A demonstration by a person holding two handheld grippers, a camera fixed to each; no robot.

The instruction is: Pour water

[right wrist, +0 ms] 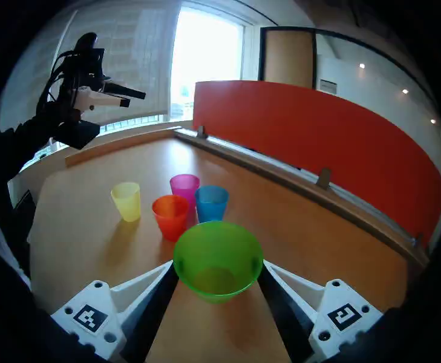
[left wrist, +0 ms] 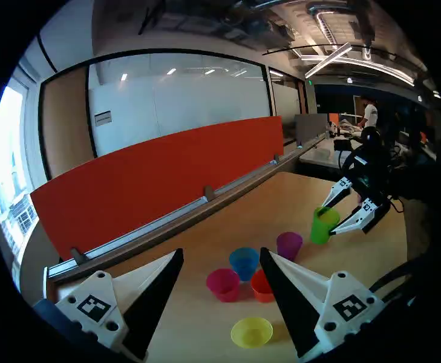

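The right gripper (right wrist: 217,269) pinched the green cup (right wrist: 218,257) low in the centre of the right gripper view. One finger pressed on each side of its wall, and the cup stood upright. The cup's own rim and body hid its base. A yellowish patch at the bottom might have been liquid, but the tinted plastic made that hard to tell. In the left gripper view the same cup showed at the right of the frame, and the arm behind it was a dark shape, hard to make out.

The left gripper (left wrist: 220,251) reached in at the bottom of its frame, fingers spread wide with nothing between them. The finger on the right of the frame covered part of the orange cup (left wrist: 260,285). The pink cup (left wrist: 223,284) and blue cup (left wrist: 244,262) stood close by it, with the purple cup (left wrist: 289,245) a little farther right. The yellow cup (left wrist: 251,331) stood apart near the bottom edge.

A red divider (left wrist: 160,175) ran along the far edge of the table (left wrist: 190,314), from lower left to upper right. Bare wood lay between it and the cups. More bare wood lay between the purple and green cups.
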